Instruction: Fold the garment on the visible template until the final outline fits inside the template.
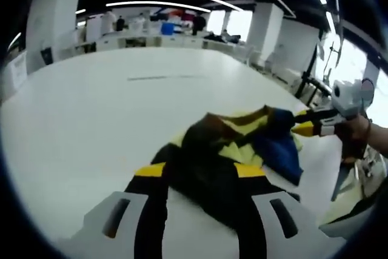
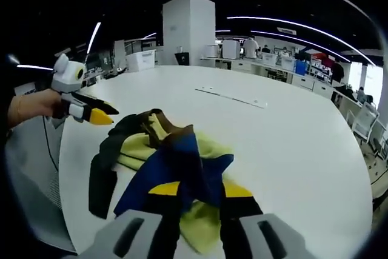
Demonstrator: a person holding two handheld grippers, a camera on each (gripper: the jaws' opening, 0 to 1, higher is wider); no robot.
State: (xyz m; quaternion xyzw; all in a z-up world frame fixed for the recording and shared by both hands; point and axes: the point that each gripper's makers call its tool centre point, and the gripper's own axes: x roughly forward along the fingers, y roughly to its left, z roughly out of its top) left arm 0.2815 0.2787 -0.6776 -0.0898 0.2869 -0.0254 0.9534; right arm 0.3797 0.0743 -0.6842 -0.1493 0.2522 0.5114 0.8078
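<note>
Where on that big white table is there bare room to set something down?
Bare table runs from the crumpled garment to the far edge, past a thin strip. It is crowded at the garment, where the left claw and right claw meet.

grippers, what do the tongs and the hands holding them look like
Both tongs have black jaws with yellow bands, rising from pale grey slotted bases. Seen from across the table, each has yellow-tipped black jaws under a white housing. A thin bracelet circles one wrist.

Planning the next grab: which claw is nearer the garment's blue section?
Right. The right claw sits at the blue section; the left claw hovers beside the black part, across the garment.
</note>
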